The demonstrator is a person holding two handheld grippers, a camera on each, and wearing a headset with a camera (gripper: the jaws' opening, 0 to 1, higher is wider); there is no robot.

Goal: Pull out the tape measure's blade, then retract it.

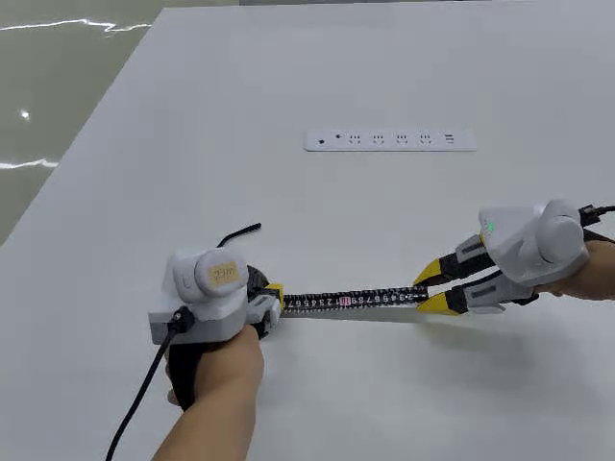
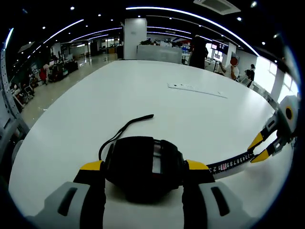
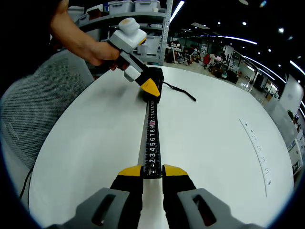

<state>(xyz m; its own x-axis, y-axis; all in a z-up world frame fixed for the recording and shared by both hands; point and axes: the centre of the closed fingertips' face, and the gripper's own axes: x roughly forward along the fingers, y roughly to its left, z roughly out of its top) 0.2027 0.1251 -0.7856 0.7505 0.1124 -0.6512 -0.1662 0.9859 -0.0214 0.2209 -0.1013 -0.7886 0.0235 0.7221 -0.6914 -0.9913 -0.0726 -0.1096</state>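
Observation:
A black tape measure case (image 2: 143, 164) sits on the white table, clamped between my left gripper's (image 2: 144, 167) yellow-tipped fingers. In the head view the case (image 1: 258, 288) is mostly hidden behind the left gripper (image 1: 267, 305). Its black blade (image 1: 351, 301) with white numerals runs out to the right along the tabletop. My right gripper (image 1: 426, 293) is shut on the blade's end, which I see pinched between the yellow tips (image 3: 152, 171). The blade (image 3: 152, 136) stretches straight back to the case (image 3: 153, 78). A thin black wrist strap (image 2: 125, 128) trails from the case.
A white power strip (image 1: 389, 141) lies flat on the table (image 1: 288, 86) behind the work. The table's left edge drops to a glossy floor. A mesh chair (image 3: 43, 109) stands by the table's near side in the right gripper view. Desks and people are far off.

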